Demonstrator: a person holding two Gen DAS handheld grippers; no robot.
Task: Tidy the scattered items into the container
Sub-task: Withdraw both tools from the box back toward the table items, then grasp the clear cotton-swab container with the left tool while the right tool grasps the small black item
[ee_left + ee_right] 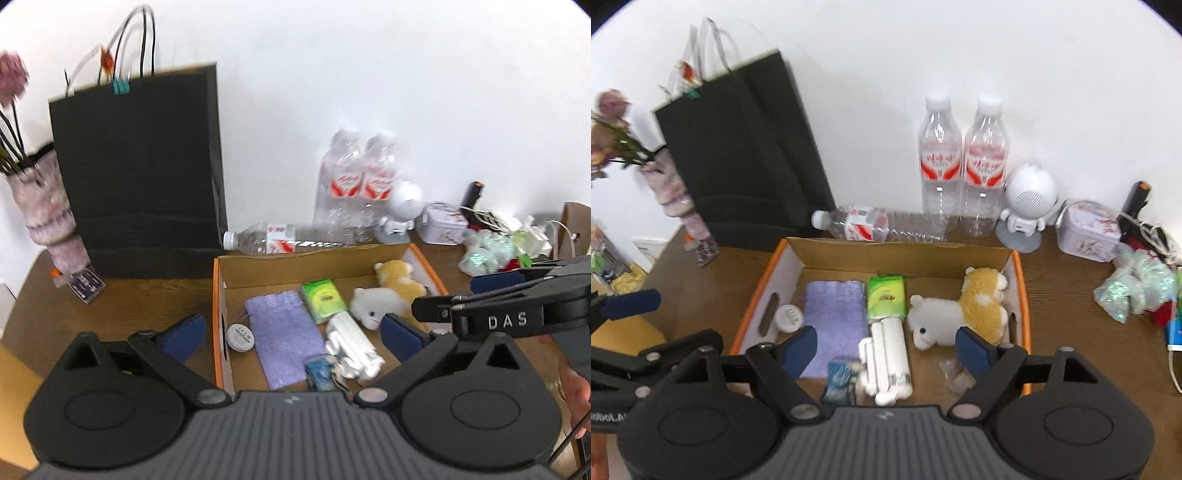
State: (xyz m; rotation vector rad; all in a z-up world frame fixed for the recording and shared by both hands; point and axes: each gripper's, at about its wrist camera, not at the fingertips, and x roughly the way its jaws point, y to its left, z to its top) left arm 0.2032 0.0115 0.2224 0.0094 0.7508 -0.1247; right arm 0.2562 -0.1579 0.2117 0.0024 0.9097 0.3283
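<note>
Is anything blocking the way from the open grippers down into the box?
Nothing visible. The left gripper and right gripper are open and empty above the open-topped box. Only items already inside, such as the purple pouch and plush toys, lie below.

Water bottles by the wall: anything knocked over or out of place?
One bottle lies on its side behind the box, cap pointing at the black bag. The other two bottles stand upright against the wall.

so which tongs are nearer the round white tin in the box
Left. The left tongs open right over the tin at the box's left end; the right tongs sit further right, above the white tubes.
</note>
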